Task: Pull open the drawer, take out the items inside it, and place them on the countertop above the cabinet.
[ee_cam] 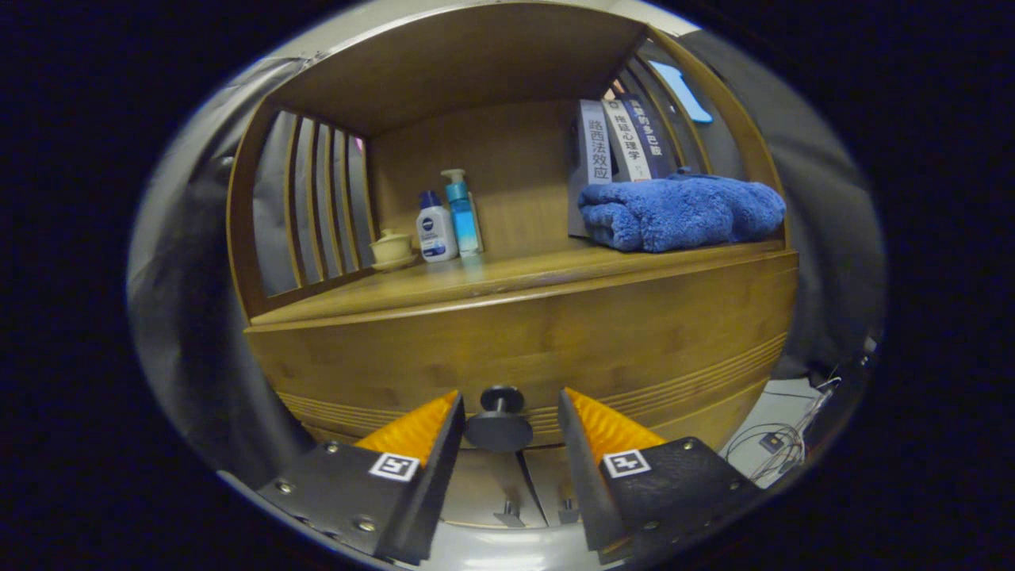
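Between the spread fingers of the hand-held gripper [508,416] a dark round knob [499,424] was seen, its short stem pointing straight out of the drawer [555,333] front toward the camera. Neither finger was touching the knob; a gap was left on each side. The drawer was seen shut, its front flush with the wooden cabinet [262,238], its long axis running across from side to side just below the surface [444,281]. What lay inside it could not be told.

On the surface, well beyond the fingers, a pale lidded cup on a saucer [391,247] was set at the left, near the slatted side. Just beside it a white bottle with a dark cap [435,227] was placed upright, and a blue pump bottle [462,212] was stood behind it. A folded blue towel [682,212] was laid at the right, its long axis across. Behind the towel three books [622,141] were stood upright, leaning slightly, with writing down their spines.
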Demonstrator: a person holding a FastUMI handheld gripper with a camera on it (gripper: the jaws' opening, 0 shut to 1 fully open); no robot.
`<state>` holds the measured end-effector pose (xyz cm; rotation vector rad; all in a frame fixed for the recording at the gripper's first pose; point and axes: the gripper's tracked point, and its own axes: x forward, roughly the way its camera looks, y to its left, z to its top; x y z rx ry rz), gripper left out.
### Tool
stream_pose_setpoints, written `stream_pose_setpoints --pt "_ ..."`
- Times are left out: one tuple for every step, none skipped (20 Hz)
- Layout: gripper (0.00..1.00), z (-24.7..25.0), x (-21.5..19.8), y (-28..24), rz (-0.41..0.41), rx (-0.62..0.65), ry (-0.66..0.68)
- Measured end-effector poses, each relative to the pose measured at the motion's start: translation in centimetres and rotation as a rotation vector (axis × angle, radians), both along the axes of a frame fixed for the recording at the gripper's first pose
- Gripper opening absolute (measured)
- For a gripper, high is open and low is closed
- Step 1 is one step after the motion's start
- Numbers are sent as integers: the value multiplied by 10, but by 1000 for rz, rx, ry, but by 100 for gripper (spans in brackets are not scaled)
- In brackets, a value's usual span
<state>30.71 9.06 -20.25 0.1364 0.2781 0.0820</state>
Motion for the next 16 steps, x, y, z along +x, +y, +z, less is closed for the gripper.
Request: stream_pose_setpoints --pt "67 0 0 4 16 6 4" --pt "63 -3 9 2 14 -10 -1" --pt "59 -2 4 4 15 -8 1" --pt "58 0 5 10 38 26 -13" --pt "49 1 -2 9 35 28 -9" --pt "39 1 1 9 33 38 -11" --pt "39 -1 1 10 34 34 2" --pt "32 -2 4 11 30 25 7" --pt "32 -1 -1 10 32 8 14" --pt "24 -1 0 9 25 0 26" --pt "24 -3 0 10 19 2 35" --pt "24 -2 -1 10 15 -2 42" --pt "24 -3 -4 10 13 -8 48" --pt "24 -2 -10 11 11 -12 52" --pt "25 -2 -19 12 7 -12 57" --pt "24 -2 -25 11 -1 -18 66"
